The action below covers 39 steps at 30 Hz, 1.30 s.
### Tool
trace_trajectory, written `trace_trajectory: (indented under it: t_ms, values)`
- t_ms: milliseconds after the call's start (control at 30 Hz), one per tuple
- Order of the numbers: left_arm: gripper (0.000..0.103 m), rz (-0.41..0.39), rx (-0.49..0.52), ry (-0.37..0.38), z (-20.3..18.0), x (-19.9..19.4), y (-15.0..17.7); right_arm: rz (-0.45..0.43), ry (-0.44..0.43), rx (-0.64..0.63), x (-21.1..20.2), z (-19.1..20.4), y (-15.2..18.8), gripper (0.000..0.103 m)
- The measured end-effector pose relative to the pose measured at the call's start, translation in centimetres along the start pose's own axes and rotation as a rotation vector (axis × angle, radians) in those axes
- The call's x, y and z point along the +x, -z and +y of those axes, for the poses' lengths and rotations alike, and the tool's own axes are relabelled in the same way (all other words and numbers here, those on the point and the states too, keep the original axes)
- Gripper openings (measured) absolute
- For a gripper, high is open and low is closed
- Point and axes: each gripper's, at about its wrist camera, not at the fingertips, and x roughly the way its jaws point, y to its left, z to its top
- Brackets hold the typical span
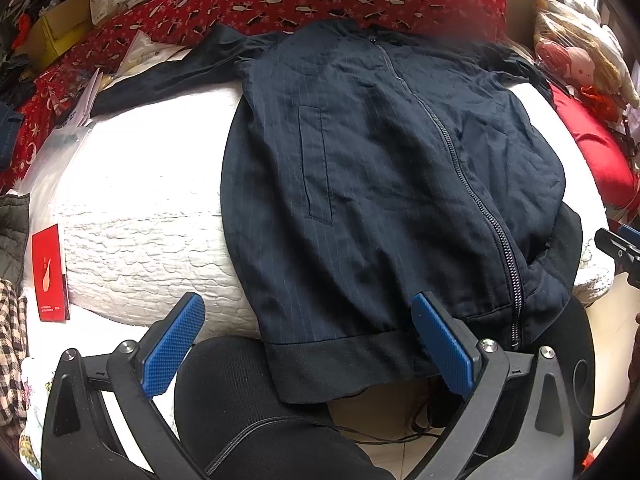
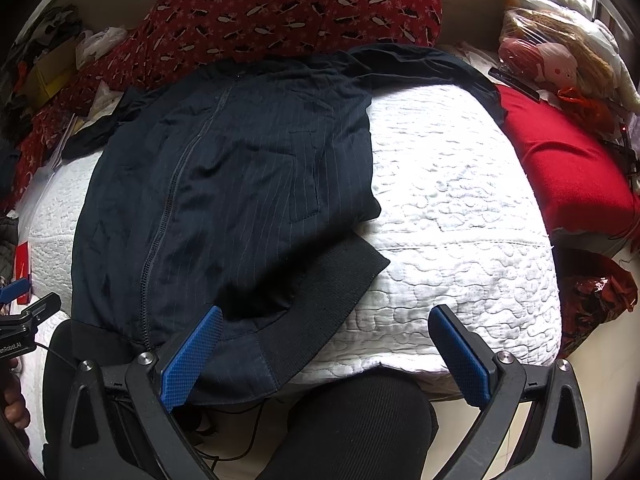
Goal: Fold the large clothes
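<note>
Both grippers [image 1: 308, 344] [image 2: 326, 354] spread wide, empty, navy pinstriped zip jacket [image 1: 380, 168] flat, sleeves outstretched, on white quilt [image 2: 460, 208]

The jacket [image 1: 380, 184] was soft, dull dark cloth with thin stripes and a knobbly zip [image 1: 472, 200]. The bed cover [image 2: 452, 216] was white, bumpy, stitched cloth. Each hand-held gripper [image 1: 308, 350] had black plastic, shiny metal screws and rough blue pads [image 1: 174, 344].

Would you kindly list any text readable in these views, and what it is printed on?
"...nRobot.AI": white letters, cut off by the frame edge, on the black left gripper body.
Red flat booklet: small dark print along its bottom, too small to read.
Nothing else legible.
</note>
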Motion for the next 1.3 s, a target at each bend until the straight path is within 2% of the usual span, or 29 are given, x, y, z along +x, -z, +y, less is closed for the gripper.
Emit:
trace_trajectory:
  t_ms: [1300]
  values:
    - [0.103, 0.045, -0.003, 0.009, -0.3, 2.2, -2.9, 0.046, -0.056, 0.067, 2.2, -2.1, -1.7, 0.1]
